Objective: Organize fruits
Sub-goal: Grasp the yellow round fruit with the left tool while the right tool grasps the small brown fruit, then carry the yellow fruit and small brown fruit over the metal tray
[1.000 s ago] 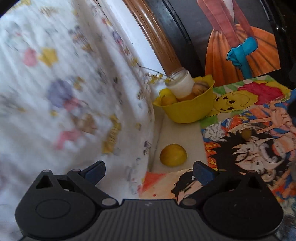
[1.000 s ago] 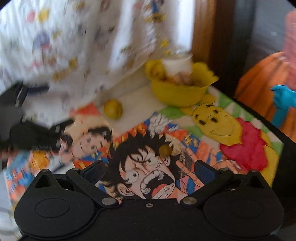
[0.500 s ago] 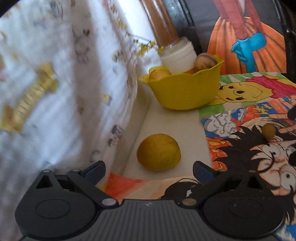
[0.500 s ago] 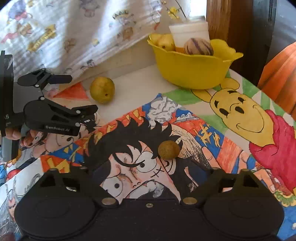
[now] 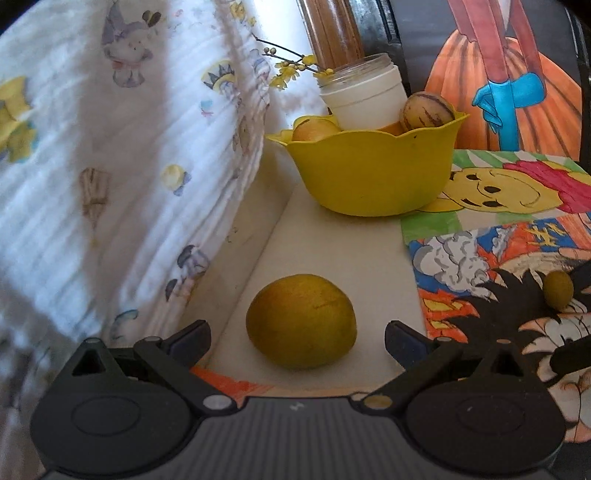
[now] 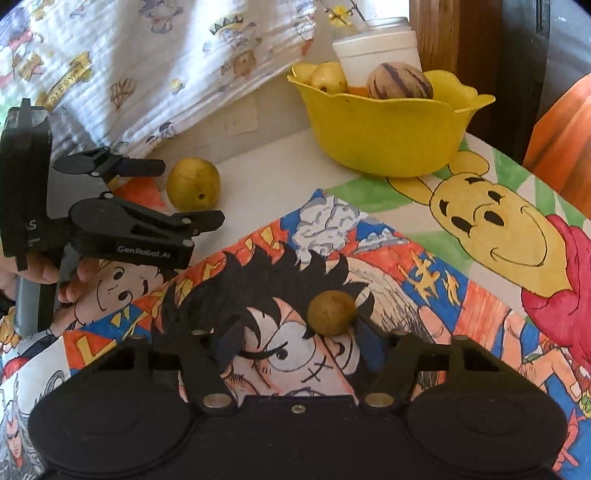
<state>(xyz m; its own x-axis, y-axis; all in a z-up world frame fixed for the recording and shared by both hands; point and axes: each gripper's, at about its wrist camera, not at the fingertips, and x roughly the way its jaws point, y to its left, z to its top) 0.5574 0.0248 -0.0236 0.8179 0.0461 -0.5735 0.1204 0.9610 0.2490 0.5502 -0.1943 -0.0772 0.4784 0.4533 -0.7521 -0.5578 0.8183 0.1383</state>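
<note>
Both grippers are lining up on loose fruit at once, so the step in hand looks like the grasp before carrying the pieces to the scalloped yellow plastic bowl [image 6: 384, 125], which stands at the far edge of the table and already holds a striped pale melon-like fruit [image 6: 399, 81], a small yellow pear-like fruit [image 6: 327, 77] and a white cup [image 6: 376, 55].

The left gripper [image 5: 297, 332] has its jaws spread wide on either side of the large yellow-green round fruit [image 5: 301, 321], which lies on the bare cream strip of the table [image 5: 332, 251] near its left edge; the pads stand clear of the skin. The right gripper [image 6: 295, 345] has just been closing its jaws. The small brownish-yellow round fruit [image 6: 332, 312] sits between the tips, touching or nearly touching the right-hand one, with a gap on the other side, so it is not yet pinched.

Next, each claw probably needs to close until both pads bear on the fruit, gently, since round fruit may roll or squirt out, then lift toward the bowl.

Bright cartoon drawings [image 6: 480, 229] cover most of the table. A white printed curtain [image 5: 110, 147] hangs along the left edge, and a wooden post [image 6: 432, 33] and a large orange-skirted painting [image 5: 509, 74] stand behind the bowl.
</note>
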